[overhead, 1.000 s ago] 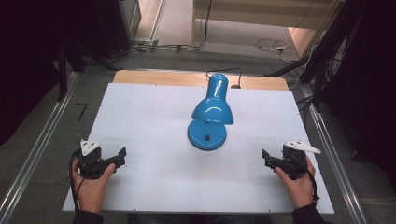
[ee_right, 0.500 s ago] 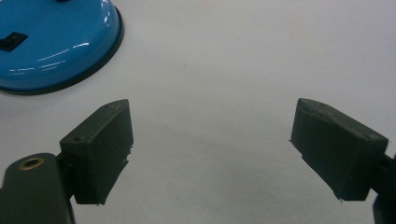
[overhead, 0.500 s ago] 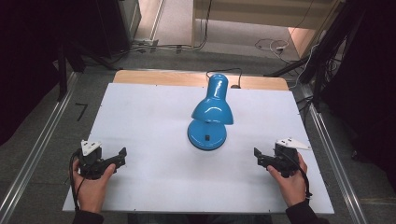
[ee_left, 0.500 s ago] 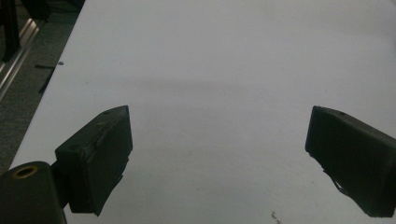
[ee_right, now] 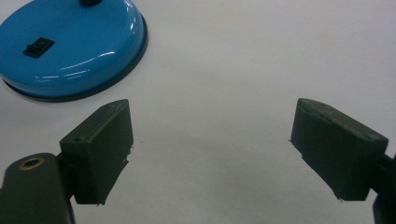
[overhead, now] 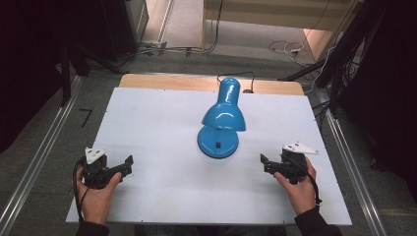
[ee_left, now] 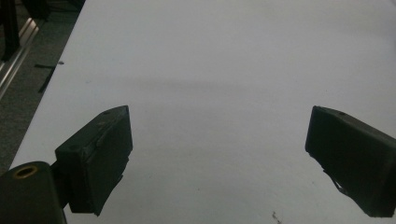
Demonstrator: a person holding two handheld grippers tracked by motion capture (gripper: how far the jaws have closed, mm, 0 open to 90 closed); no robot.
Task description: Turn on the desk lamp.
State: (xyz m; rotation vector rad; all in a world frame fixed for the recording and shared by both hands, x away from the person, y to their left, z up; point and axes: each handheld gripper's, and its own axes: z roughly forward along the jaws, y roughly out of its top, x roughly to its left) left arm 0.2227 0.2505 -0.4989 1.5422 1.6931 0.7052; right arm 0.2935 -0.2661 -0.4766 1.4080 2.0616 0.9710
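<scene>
A blue desk lamp (overhead: pixel 222 123) stands near the middle of the white table (overhead: pixel 162 123), its shade bent over a round base (ee_right: pixel 70 51) that carries a black rocker switch (ee_right: pixel 38 46). My left gripper (overhead: pixel 129 166) rests low at the front left, open, with only bare table between its jaws (ee_left: pixel 217 154). My right gripper (overhead: pixel 264 163) is held at the front right, open and empty, a short way right of the lamp base; in the right gripper view (ee_right: pixel 210 149) the base lies up and to the left of the jaws.
The lamp's black cord (overhead: pixel 236 74) runs off the table's far edge over a wooden strip (overhead: pixel 167 81). Metal rails (overhead: pixel 344 152) flank both sides of the table. Cables lie on the floor (overhead: pixel 282 48) beyond.
My right gripper has moved left, toward the lamp base. The left gripper has stayed in place. The lamp has not moved.
</scene>
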